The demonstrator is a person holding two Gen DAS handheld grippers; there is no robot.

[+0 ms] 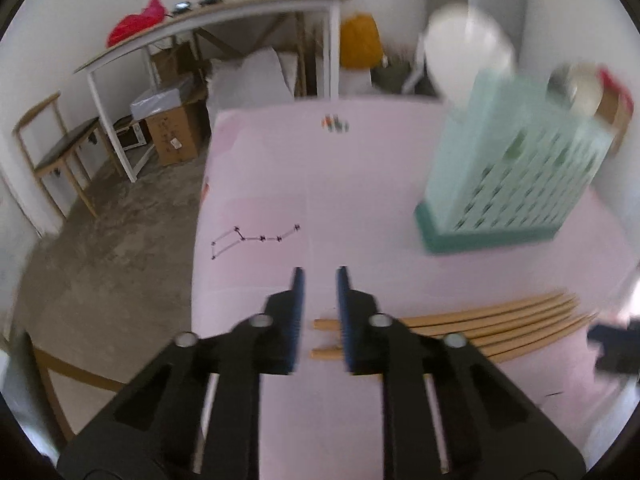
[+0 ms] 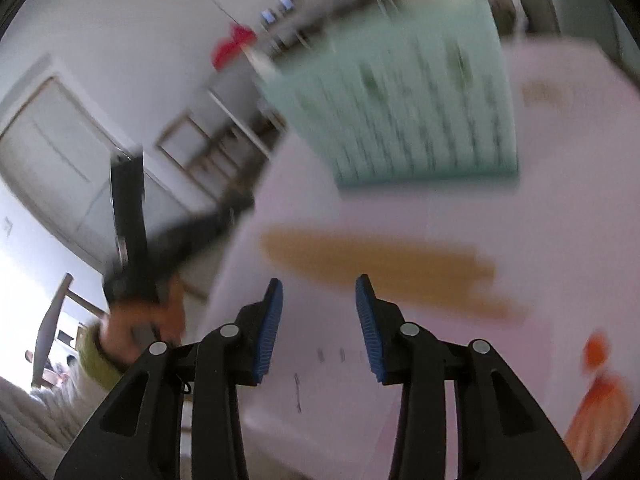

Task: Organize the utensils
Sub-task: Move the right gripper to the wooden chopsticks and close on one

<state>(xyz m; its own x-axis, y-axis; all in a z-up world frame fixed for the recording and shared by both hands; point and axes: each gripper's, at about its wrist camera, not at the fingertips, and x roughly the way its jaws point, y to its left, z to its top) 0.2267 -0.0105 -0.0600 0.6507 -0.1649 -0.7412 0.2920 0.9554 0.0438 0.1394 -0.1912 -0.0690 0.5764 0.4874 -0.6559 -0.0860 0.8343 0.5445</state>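
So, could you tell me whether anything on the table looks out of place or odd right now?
The wooden chopsticks lie loose in a fanned bunch on the pink table, outside the green utensil holder, which stands upright. Both the left gripper and right gripper are open and empty. Nothing looks spilled or damaged, though the right wrist view is blurred.
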